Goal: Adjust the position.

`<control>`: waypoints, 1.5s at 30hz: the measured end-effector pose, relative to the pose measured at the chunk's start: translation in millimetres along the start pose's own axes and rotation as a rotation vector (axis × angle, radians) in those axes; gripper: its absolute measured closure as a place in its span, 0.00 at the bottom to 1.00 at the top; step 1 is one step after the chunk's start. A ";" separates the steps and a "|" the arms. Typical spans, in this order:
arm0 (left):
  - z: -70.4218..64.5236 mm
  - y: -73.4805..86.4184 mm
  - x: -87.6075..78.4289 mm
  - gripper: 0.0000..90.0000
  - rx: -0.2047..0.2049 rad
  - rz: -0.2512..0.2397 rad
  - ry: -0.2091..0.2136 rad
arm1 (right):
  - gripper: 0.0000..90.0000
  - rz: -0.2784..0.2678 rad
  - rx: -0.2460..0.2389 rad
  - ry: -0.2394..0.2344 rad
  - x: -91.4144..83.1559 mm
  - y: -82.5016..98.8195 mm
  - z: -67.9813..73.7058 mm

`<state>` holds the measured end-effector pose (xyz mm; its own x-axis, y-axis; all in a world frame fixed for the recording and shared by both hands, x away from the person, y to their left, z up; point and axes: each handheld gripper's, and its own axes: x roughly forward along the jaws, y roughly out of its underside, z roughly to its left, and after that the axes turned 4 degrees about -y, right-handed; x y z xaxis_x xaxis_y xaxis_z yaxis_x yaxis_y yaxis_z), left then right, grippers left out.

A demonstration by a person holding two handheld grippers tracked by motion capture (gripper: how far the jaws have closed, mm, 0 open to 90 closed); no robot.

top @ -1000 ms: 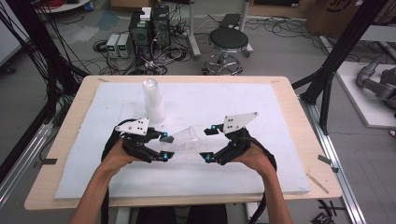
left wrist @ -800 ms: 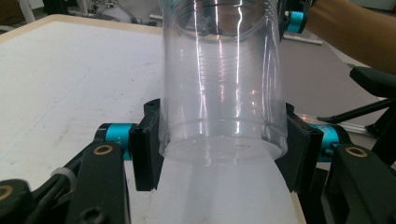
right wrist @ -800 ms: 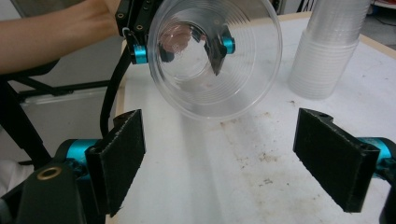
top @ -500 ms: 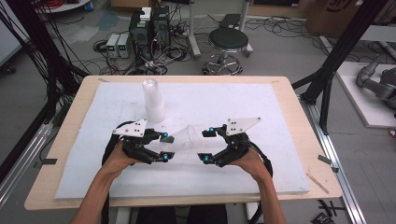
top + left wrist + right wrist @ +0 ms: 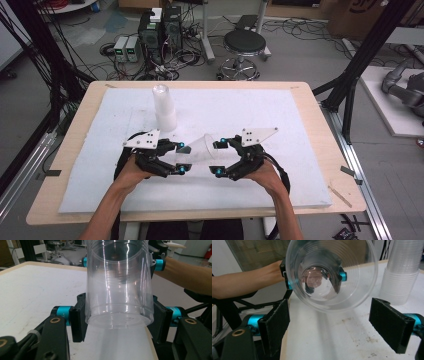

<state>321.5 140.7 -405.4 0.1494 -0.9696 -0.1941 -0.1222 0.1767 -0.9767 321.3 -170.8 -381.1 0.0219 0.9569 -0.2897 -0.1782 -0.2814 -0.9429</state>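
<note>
A wooden-edged table (image 5: pixel 306 95) is seen from the high view, and most of its top is covered by a white mat (image 5: pixel 260 120). On the far left part of the mat a stack of clear plastic cups (image 5: pixel 164 108) is stood upside down, well apart from the hands; in the right gripper view the same stack (image 5: pixel 403 272) is seen at the right edge.

Near the front of the mat the left gripper (image 5: pixel 176 157) and the right gripper (image 5: pixel 218 157) are held facing each other, a forearm coming in from the bottom edge behind each. Between them a single clear cup (image 5: pixel 202 149) is held on its side above the mat, its base towards the left gripper and its wide mouth towards the right gripper.

In the left gripper view the cup (image 5: pixel 119 282) is clamped near its base between the two black fingers (image 5: pixel 78 317), one pad pressed against each side of the wall, so the fingers are closed on it. In the right gripper view the open mouth of the cup (image 5: pixel 332 275) is looked into directly, and the right gripper's fingers (image 5: pixel 390 323) are spread wide on either side of the rim, just short of it, with nothing gripped. The left gripper's blue-tipped fingers can be made out through the clear wall.
</note>
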 end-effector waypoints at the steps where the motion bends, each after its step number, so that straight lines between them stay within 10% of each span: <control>1: -0.3 0.1 0.9 0.46 -0.001 -0.001 0.001 | 0.18 -0.002 -0.007 0.001 0.6 0.0 -0.1; 45: -7.9 0.3 19.4 0.46 0.026 0.012 0.052 | 0.34 -0.050 -0.015 -0.095 12.8 -3.3 0.5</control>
<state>316.6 120.5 -408.7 0.0963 -0.9749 -0.2010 -0.0982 0.1916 -0.9765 321.7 -157.6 -381.6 -0.0630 0.9721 -0.2259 -0.1646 -0.2334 -0.9584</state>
